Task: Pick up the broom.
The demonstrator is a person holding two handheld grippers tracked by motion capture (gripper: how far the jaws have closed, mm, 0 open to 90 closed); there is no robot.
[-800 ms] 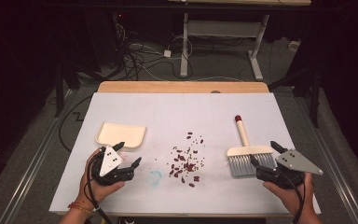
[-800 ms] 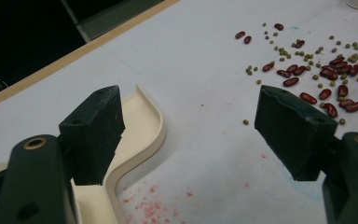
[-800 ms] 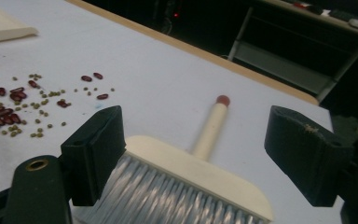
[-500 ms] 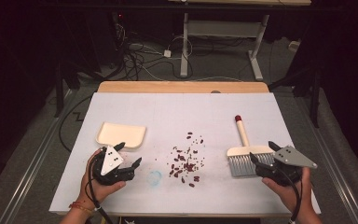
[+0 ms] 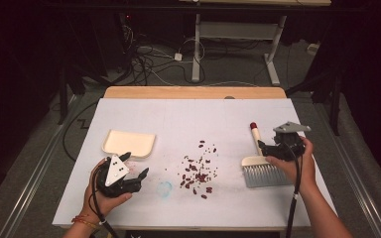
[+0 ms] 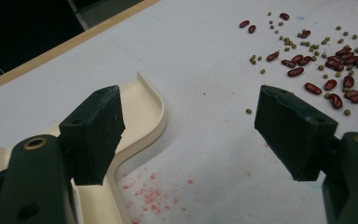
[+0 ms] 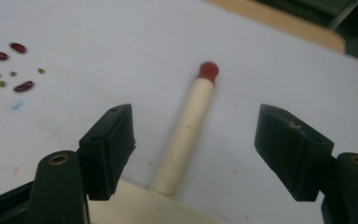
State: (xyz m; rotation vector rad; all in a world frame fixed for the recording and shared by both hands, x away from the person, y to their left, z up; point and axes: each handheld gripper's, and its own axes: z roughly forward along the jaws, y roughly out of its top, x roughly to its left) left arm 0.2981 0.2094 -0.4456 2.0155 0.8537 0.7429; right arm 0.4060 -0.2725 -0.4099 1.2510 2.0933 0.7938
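- The right tool [image 7: 193, 149] is spread wide and empty, straddling the brush handle [image 7: 186, 126].
- The left tool [image 6: 189, 135], also wide and empty, hovers just beside the dustpan [image 6: 144, 109], left of the brush [image 5: 260, 163].
- The handle looks light, stiff and smooth; mid-handle seems the best grip.
- The beans [image 5: 198, 168] lie scattered on the bench [image 5: 188, 119], left of the brush.

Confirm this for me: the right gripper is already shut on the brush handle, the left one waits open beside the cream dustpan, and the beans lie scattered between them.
Not quite. The right gripper is open: in the right gripper view its jaws stand apart on either side of the brush handle. The rest holds: the left gripper waits open beside the dustpan, with the beans between them.
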